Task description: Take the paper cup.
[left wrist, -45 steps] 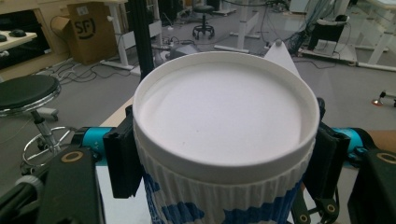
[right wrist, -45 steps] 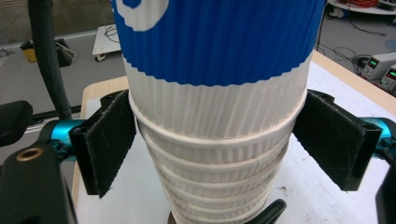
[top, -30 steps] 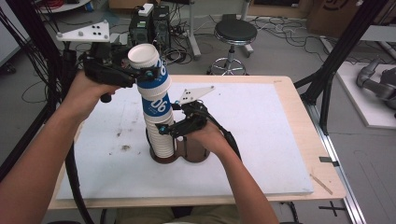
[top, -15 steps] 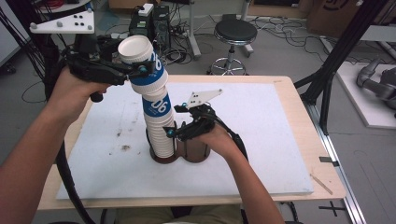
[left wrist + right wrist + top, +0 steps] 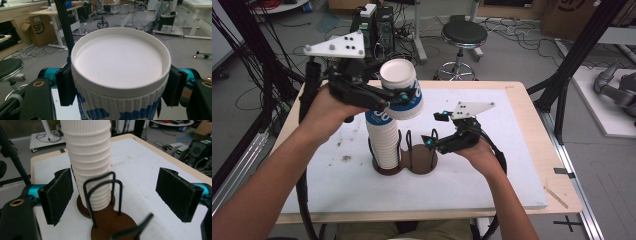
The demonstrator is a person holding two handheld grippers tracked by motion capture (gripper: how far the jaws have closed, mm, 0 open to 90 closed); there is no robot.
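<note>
My left gripper (image 5: 398,98) is shut on a white ribbed paper cup with blue print (image 5: 396,79). It holds the cup tilted, just above and right of a tall stack of the same cups (image 5: 383,142). In the left gripper view the pads press on both sides of the cup (image 5: 120,75) just below its rim. The stack stands in the left ring of a brown holder with black wire loops (image 5: 424,165). My right gripper (image 5: 432,141) stands open at the holder's right ring. Its view shows the stack (image 5: 90,165) and wire loops (image 5: 102,192) between its wide-apart pads, untouched.
The holder sits mid-table on a white mat (image 5: 492,165) laid on a wooden table. Small dark stains mark the mat at the left (image 5: 346,158). Beyond the far edge are a stool (image 5: 464,35), cables and equipment. Black frame posts (image 5: 572,65) rise at the right.
The top cup, in my left gripper, has tilted and come off the stack, moving right. My right gripper has drawn back from the stack to the right.
</note>
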